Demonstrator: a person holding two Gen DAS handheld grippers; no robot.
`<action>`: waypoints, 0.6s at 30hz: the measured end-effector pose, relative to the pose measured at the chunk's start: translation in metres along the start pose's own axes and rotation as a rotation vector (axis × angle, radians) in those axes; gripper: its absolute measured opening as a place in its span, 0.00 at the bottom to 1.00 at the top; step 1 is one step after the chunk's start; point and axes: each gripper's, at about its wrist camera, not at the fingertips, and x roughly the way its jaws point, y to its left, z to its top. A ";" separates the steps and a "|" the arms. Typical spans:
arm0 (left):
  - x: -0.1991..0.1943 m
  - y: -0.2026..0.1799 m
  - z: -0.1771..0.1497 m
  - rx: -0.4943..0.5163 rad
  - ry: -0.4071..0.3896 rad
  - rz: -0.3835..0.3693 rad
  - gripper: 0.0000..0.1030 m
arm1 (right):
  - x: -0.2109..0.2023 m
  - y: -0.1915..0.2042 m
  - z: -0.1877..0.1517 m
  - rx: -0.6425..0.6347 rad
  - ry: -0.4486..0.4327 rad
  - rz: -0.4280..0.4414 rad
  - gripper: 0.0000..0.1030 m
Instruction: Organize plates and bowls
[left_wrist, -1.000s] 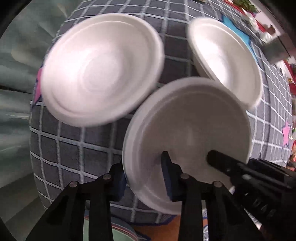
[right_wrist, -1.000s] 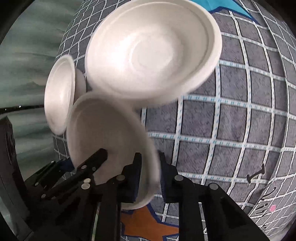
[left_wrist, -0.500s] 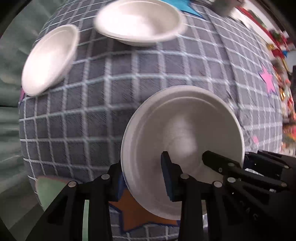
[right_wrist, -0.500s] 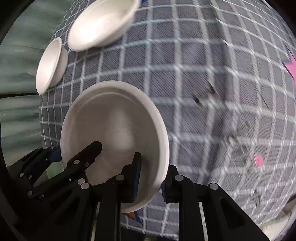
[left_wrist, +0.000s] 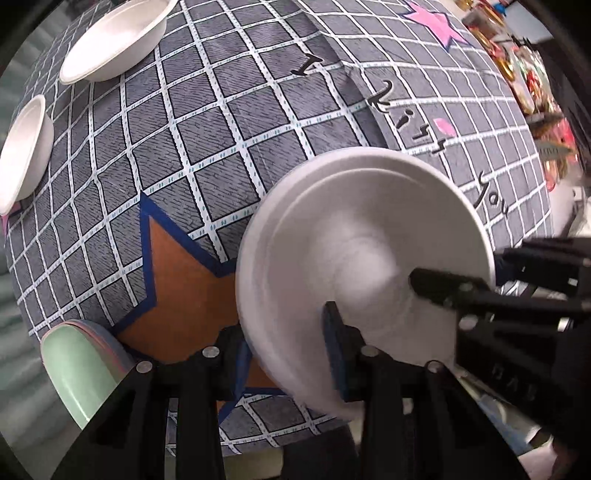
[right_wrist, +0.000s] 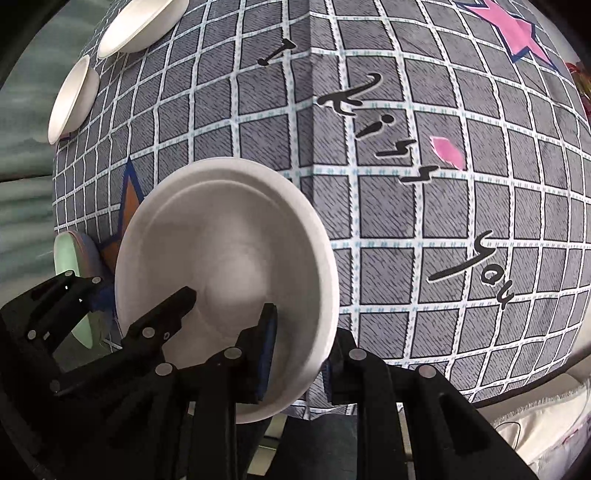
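Note:
A white foam plate (left_wrist: 354, 266) (right_wrist: 225, 280) is held above the checked tablecloth by both grippers. My left gripper (left_wrist: 284, 354) is shut on its left rim. My right gripper (right_wrist: 299, 347) is shut on its right rim; it also shows in the left wrist view (left_wrist: 480, 295). Two white bowls rest on the cloth at the far left: one (left_wrist: 110, 40) (right_wrist: 140, 26) further back, one (left_wrist: 24, 155) (right_wrist: 72, 98) by the left edge. A stack of pastel plates (left_wrist: 77, 365) (right_wrist: 72, 284), green on top, sits at the near left corner.
The table (right_wrist: 406, 221) has a grey checked cloth with an orange star (left_wrist: 184, 295), a pink star (right_wrist: 513, 29) and black lettering. Colourful clutter (left_wrist: 532, 85) lies beyond the far right edge. The table's near edge is just under the grippers.
Both grippers have carried the white plate back and to the right, away from the two bowls. The bowls now lie far off at the top left, and the pastel plate stack has come into view.

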 end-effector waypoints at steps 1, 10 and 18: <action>0.002 -0.001 -0.007 0.007 0.000 0.014 0.51 | 0.002 -0.002 -0.006 -0.008 0.004 -0.022 0.21; -0.011 0.027 -0.023 -0.002 -0.013 0.042 0.76 | -0.037 -0.112 -0.031 0.002 -0.025 -0.084 0.78; -0.037 0.057 -0.044 0.013 -0.006 0.036 0.76 | -0.066 -0.156 -0.004 0.049 -0.050 -0.072 0.78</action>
